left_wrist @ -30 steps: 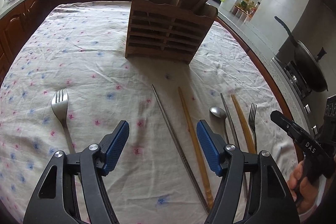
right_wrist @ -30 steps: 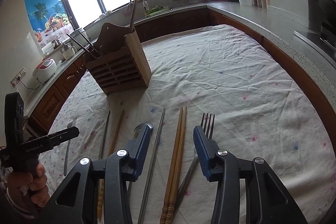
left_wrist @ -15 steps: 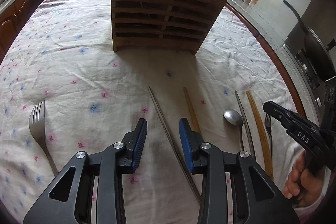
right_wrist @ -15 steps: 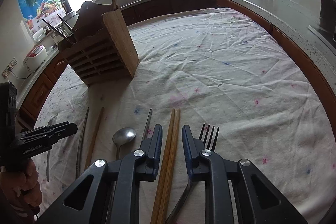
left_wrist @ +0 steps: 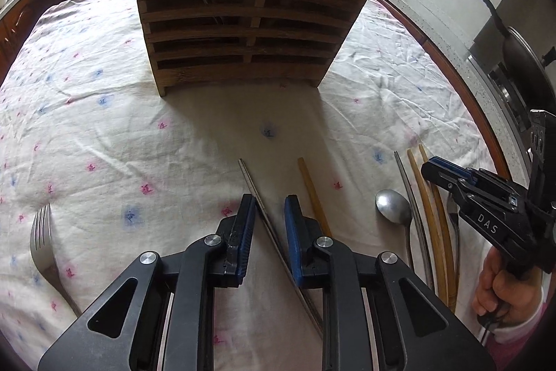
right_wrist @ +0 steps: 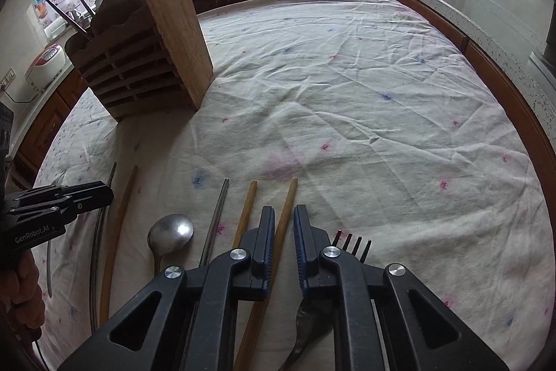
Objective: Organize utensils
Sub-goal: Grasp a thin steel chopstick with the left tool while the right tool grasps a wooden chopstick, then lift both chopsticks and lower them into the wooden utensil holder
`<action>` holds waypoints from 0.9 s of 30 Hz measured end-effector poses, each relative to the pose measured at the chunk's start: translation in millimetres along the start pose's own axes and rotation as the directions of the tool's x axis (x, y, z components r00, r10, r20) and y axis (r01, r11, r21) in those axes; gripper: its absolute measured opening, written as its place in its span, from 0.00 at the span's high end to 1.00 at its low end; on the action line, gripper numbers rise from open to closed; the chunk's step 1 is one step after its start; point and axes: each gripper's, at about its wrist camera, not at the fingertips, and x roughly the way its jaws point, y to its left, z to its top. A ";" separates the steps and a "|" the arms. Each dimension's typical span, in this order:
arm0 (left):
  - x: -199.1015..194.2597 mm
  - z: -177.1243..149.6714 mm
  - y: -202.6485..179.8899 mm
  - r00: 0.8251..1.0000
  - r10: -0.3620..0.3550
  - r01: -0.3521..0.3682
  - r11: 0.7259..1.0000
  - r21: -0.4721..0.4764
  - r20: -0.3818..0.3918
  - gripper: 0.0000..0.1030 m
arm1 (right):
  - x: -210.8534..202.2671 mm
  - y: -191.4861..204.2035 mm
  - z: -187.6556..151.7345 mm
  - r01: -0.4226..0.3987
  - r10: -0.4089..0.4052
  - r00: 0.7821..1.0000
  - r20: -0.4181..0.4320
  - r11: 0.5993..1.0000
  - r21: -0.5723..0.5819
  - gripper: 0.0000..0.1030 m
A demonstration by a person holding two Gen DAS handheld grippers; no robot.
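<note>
Now L claw (left_wrist: 270,214) round metal chopstick (left_wrist: 264,214)

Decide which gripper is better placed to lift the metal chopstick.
Left. The left gripper is closing astride the metal chopstick; the right gripper is closing around a wooden chopstick instead.

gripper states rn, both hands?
Left gripper: closing around metal chopstick, pads not yet pressing.
Right gripper: closing around wooden chopstick, not gripped yet.
</note>
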 end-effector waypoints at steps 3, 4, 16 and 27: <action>1.3 -0.7 -5.4 1.000 0.011 -0.011 1.000 0.026 0.014 0.84 | 1.8 6.4 1.3 0.021 -0.021 1.000 -0.006 0.999 -0.030 0.87; 1.6 -0.4 -6.7 1.000 0.015 -0.015 0.999 0.035 0.017 0.85 | 2.2 7.3 1.6 0.020 -0.021 1.000 -0.005 0.999 -0.031 0.85; 8.6 4.3 -19.9 0.996 0.084 -0.087 0.987 0.133 0.026 0.89 | 3.8 3.7 2.1 0.005 -0.005 1.000 0.003 1.000 0.000 0.85; -24.4 -5.8 -8.6 0.997 0.018 -0.023 0.997 0.071 0.075 0.96 | -22.4 7.5 -1.9 -0.098 0.095 0.994 0.050 0.993 0.066 0.95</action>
